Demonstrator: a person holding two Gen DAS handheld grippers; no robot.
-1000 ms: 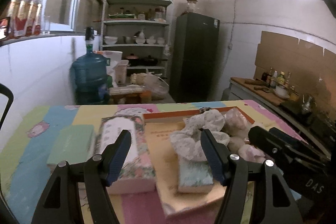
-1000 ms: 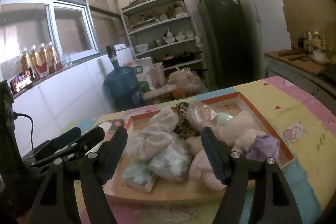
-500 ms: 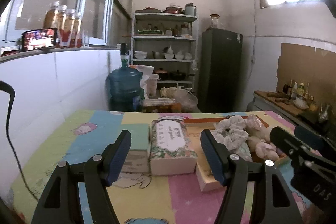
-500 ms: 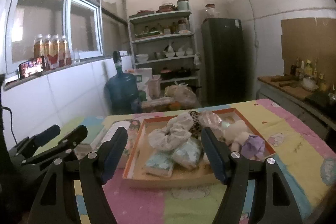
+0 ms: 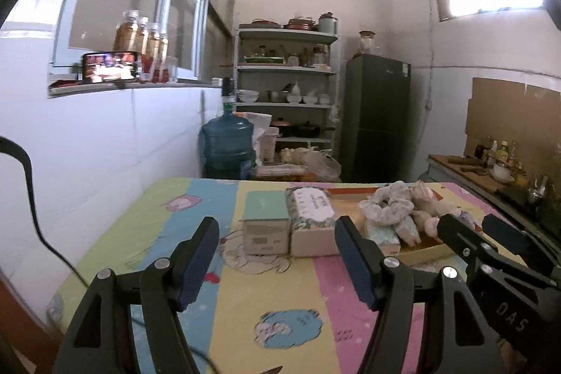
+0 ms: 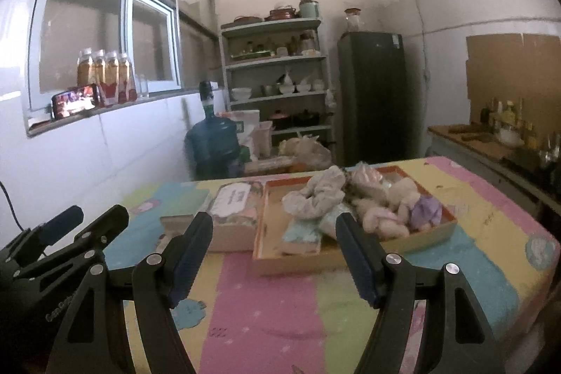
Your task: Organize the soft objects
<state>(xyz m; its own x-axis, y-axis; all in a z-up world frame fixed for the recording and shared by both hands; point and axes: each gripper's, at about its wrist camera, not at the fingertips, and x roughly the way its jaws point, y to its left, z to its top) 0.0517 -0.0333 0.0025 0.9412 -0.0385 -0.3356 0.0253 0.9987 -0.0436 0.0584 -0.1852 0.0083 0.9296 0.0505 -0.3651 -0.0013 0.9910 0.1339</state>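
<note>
Both my grippers hang level, side by side.
My left gripper (image 5: 277,255) and right gripper (image 6: 273,251) gape wide, gripping nothing.

"DAS" on the right gripper (image 5: 505,235) body — tissue box (image 5: 313,219) print too blurred to read

we have drawn both grippers back from the tray (image 6: 354,255): the left gripper (image 5: 277,256), a second ago right over the floral tissue box (image 5: 312,219), now hangs well short of it, and the right gripper (image 6: 273,255) sits clear of the tray's near edge, bare worktop (image 6: 280,304) under its fingers (image 6: 356,255).
</note>
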